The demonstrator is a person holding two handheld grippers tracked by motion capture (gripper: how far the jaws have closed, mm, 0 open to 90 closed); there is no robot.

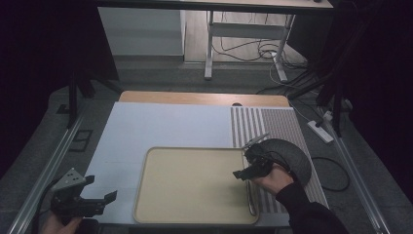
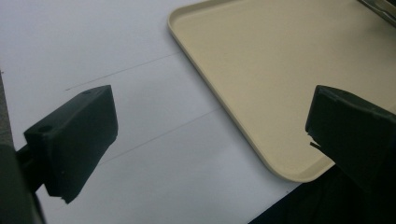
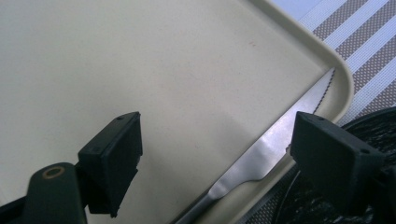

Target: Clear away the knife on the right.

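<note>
A beige tray (image 1: 195, 187) lies on the table in front of me. A steel knife (image 1: 251, 197) with a serrated blade rests inside it along the right rim. My right gripper (image 1: 239, 174) hovers over the tray's right side, open. In the right gripper view, the knife (image 3: 273, 142) lies just inside the right jaw, and neither pad of the right gripper (image 3: 217, 135) touches it. My left gripper (image 1: 108, 200) is held open at the table's near left corner. In the left gripper view, the left gripper (image 2: 210, 112) stands empty over the white mat (image 2: 140, 70), beside the tray's corner (image 2: 261, 93).
A dark round plate (image 1: 292, 156) sits on a striped placemat (image 1: 272, 124) just right of the tray, close behind my right hand. The white mat (image 1: 160, 126) covers the table's left and far part. Metal rails run along both table sides.
</note>
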